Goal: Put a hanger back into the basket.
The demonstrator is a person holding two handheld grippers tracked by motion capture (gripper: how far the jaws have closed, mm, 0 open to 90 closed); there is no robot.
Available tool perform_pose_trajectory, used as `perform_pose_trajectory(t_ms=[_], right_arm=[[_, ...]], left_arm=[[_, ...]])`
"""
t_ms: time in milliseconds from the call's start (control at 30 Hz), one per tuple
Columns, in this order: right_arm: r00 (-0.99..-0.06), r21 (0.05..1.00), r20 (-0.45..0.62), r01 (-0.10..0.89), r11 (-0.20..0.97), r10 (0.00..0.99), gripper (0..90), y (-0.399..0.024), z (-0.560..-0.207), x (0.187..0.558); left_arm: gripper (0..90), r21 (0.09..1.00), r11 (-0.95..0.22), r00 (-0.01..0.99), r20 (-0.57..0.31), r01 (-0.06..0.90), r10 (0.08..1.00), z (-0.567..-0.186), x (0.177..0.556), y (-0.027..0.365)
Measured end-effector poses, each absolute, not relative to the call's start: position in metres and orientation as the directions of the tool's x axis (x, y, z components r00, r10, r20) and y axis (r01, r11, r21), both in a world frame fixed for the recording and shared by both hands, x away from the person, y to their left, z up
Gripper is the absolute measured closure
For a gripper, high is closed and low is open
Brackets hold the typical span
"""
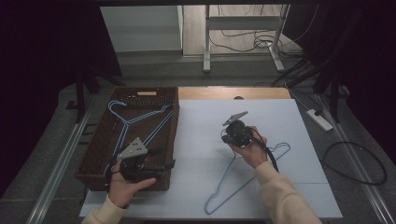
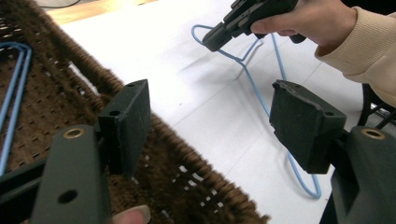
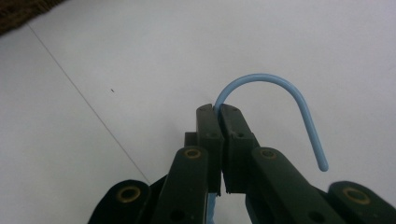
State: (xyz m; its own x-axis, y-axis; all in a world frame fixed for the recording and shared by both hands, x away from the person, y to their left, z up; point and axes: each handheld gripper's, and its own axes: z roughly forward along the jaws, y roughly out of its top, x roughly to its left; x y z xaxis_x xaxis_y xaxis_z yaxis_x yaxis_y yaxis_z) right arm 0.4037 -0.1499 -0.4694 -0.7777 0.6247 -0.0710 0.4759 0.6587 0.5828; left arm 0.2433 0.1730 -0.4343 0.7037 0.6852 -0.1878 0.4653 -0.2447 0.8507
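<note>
We noted the left gripper [image 1: 156,167] at the near right corner of the brown woven wicker basket [image 1: 95,154], its jaws released and spread wide with nothing between them. Two light-blue wire hangers [image 1: 140,119] lay inside that basket. Farther out on the white tabletop [image 1: 280,116], the right gripper [image 3: 219,108] had its jaws clenched on the neck of a third light-blue wire clothes hanger [image 1: 243,179], just below the hook, while its lower bar rested near the front edge.
</note>
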Motion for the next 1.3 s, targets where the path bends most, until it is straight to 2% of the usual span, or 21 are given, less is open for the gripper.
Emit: perform_pose_trajectory(t_ms=[500,767,1300], right_arm=[[-0.773,0.65,-0.047,0.458,0.607,0.633,88.0,-0.165,-0.458,0.388],[-0.773,0.673,-0.048,0.443,0.593,0.632,88.0,-0.17,-0.452,0.383],[-0.778,0.712,-0.049,0.413,0.568,0.627,88.0,-0.174,-0.442,0.374]], left_arm=[[29.8,0.845,-0.259,0.733,-0.208,0.468,0.647,-0.432,0.248,0.152],[29.8,0.832,-0.3,0.774,-0.22,0.467,0.594,-0.434,0.249,0.124],[29.4,0.798,-0.364,0.797,-0.225,0.481,0.56,-0.446,0.254,0.083]])
